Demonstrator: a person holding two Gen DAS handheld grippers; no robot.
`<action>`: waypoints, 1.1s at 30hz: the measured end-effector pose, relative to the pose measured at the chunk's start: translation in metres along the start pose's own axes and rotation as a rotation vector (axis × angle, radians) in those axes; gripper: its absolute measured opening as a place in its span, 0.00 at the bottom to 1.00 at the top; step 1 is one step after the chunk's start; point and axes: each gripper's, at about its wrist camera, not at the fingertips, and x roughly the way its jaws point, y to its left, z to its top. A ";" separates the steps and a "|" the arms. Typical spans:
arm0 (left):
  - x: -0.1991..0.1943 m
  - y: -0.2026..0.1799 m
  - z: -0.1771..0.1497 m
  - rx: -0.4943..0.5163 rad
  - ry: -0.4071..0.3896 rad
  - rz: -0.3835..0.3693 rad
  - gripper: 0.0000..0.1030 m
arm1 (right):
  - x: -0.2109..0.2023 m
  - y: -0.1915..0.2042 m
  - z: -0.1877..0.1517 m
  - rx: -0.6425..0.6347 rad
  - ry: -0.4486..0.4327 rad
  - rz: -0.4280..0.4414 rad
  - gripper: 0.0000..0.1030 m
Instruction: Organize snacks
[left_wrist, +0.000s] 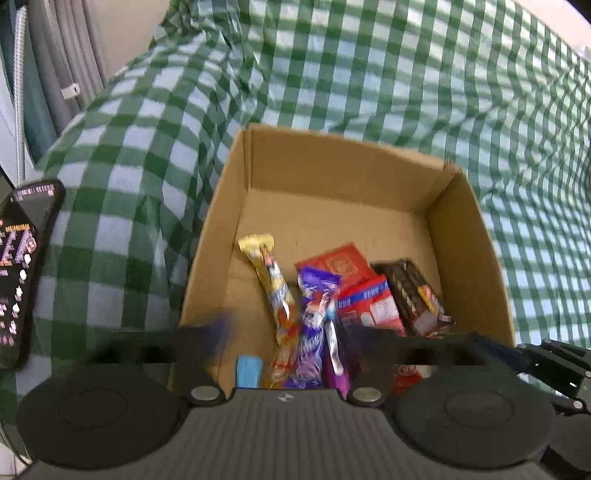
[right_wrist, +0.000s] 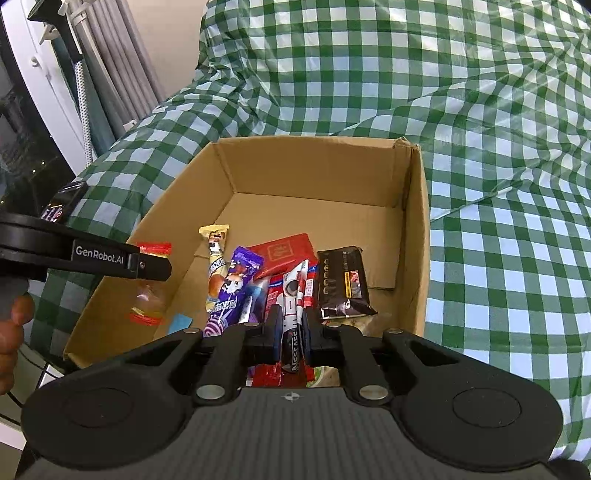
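Observation:
An open cardboard box (left_wrist: 229, 206) (right_wrist: 413, 236) sits on a green checked cloth. In it lie a yellow bar (left_wrist: 273, 280) (right_wrist: 216, 258), a purple packet (left_wrist: 314, 314) (right_wrist: 236, 288), a red packet (left_wrist: 340, 262) and a dark brown packet (left_wrist: 413, 295) (right_wrist: 343, 284). My left gripper (left_wrist: 288, 343) hangs wide open over the box's near left corner, nothing between its blurred fingers. In the right wrist view a clear candy packet with red ends (right_wrist: 149, 291) sits in mid-air under one left finger (right_wrist: 147, 266). My right gripper (right_wrist: 291, 328) is shut on an upright Nescafe stick (right_wrist: 293, 317) above the snacks.
A dark phone (left_wrist: 22, 273) (right_wrist: 62, 203) lies on the cloth left of the box. A person's hand (right_wrist: 11, 325) holds the left gripper. A small blue piece (left_wrist: 249, 369) (right_wrist: 179, 321) rests on the box floor. The far half of the box floor is bare cardboard. Grey curtains hang at the back left.

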 end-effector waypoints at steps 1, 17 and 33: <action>-0.006 0.003 -0.001 -0.016 -0.045 0.018 1.00 | 0.001 0.000 0.003 -0.001 0.001 0.004 0.29; -0.076 0.001 -0.064 0.082 -0.019 0.142 1.00 | -0.071 0.033 -0.021 -0.070 -0.105 -0.074 0.99; -0.153 -0.014 -0.125 0.042 -0.070 0.147 1.00 | -0.141 0.049 -0.070 0.066 -0.079 -0.250 0.99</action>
